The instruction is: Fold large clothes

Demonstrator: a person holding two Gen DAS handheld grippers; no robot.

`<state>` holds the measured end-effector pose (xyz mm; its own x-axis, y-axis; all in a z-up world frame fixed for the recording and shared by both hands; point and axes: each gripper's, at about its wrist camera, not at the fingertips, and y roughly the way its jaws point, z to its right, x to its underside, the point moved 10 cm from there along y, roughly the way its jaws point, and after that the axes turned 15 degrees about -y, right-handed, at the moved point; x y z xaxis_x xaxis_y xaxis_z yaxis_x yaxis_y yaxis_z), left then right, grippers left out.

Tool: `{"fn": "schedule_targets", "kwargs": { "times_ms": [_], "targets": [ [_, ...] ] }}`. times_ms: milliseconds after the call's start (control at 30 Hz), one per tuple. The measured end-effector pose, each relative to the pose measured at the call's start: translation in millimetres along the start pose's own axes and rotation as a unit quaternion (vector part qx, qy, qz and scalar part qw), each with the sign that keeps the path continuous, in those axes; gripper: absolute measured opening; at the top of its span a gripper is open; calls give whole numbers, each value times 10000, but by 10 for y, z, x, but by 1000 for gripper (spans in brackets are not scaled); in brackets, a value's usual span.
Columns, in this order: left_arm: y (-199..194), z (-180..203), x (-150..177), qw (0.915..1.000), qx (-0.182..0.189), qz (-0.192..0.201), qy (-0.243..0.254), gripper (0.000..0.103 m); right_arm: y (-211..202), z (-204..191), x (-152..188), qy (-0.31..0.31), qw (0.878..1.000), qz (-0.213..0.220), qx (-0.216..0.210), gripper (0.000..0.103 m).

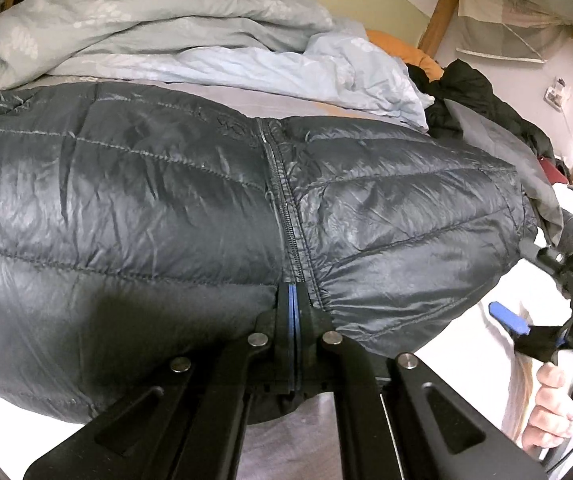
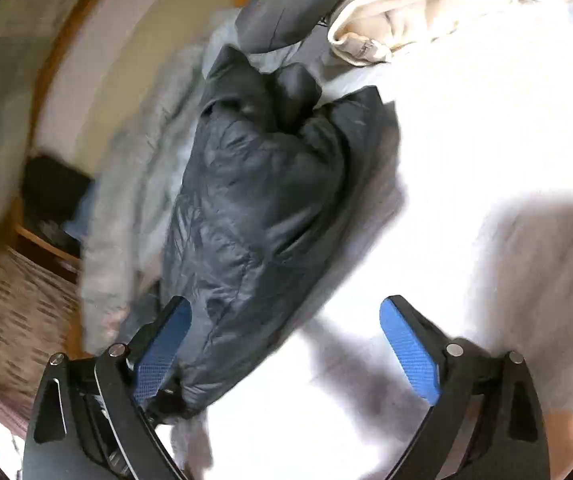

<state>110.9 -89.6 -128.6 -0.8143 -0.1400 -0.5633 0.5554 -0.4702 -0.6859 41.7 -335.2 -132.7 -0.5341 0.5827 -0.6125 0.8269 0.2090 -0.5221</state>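
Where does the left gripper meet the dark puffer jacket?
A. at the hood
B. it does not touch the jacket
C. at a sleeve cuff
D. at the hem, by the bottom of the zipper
D: the left gripper is shut at the hem of the dark puffer jacket, right below the zipper.

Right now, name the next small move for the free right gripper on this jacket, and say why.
Probably bring the open right gripper back to the puffer jacket hem edge and pinch it; the left gripper is shut at the zipper base, so one side looks unheld.

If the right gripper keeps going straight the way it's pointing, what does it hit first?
Probably the dark puffer jacket lying on the white sheet; the open right gripper points along its near edge. The blur leaves depth unclear.
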Motion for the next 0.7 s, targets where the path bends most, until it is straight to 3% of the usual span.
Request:
{"fn": "schedule_targets", "kwargs": {
  "times_ms": [133,300,367,467,500,533,600,700],
  "targets": [
    [4,2,0,10000,17,-13,-22,3,168,-104,-56,-323,9994,10,-104,103],
    [3,7,-2,10000,5,-5,-1,3,269,41,-265,146,9970,362,662,101],
    [-13,-1,-4,10000,4,-6,1,3,299,-33,-327,66,9975,414,576,90],
    [-40,17,-16,10000,51,7,36,3,342,-108,-403,-85,9971,414,629,62],
    [-85,56,-24,9998,114,62,171,3,320,-137,-415,-125,9961,461,742,46],
    [-168,124,-34,9986,178,197,450,3,274,-141,-452,-214,9946,453,906,41],
    [-383,248,-77,9927,66,589,1046,12,215,-224,-514,-775,9822,274,1689,35],
    [-819,323,-294,9904,214,979,955,22,37,-302,-674,-1095,9698,435,2137,33]
  ]
}}
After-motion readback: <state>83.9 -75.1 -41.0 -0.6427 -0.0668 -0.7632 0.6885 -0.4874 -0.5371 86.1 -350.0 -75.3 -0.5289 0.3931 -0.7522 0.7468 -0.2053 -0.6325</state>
